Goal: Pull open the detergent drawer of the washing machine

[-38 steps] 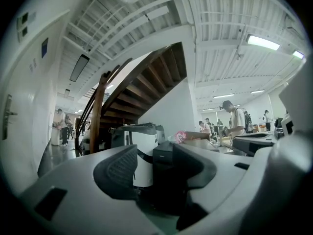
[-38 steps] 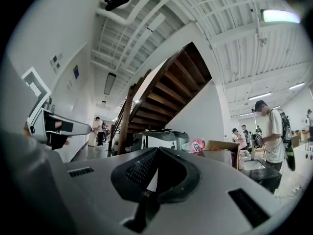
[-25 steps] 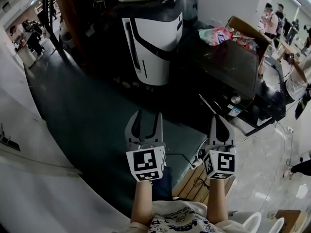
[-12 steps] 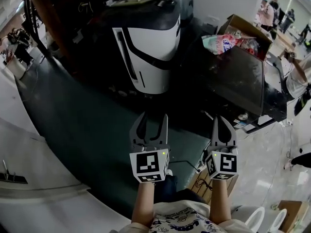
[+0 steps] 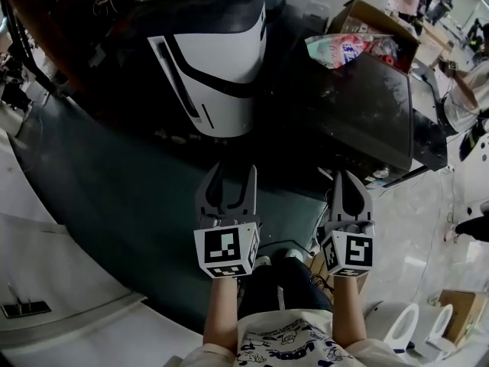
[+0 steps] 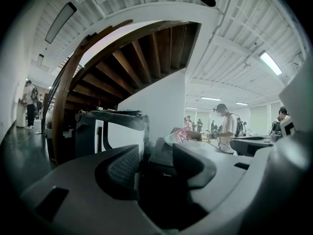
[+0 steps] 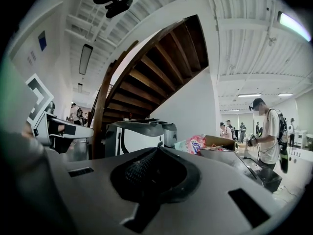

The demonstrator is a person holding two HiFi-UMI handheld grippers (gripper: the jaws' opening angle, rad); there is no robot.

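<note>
My left claw (image 5: 231,173) stood spread with nothing between its jaws, and my right claw (image 5: 350,178) was pressed together on nothing. Both hung over a dark green mat (image 5: 130,197), which met pale tiles (image 5: 428,228) on the right. Ahead and to the right, well apart from both claws, stood the dark washing machine (image 5: 359,105); I could not make out its drawer. A detergent bag (image 5: 340,48) lay in a cardboard box (image 5: 374,17) behind it, and a white-and-black appliance (image 5: 214,60) stood to its left under a wooden staircase (image 6: 122,58). Compared with a second before, both machines looked nearer and the appliance had shifted left.
</note>
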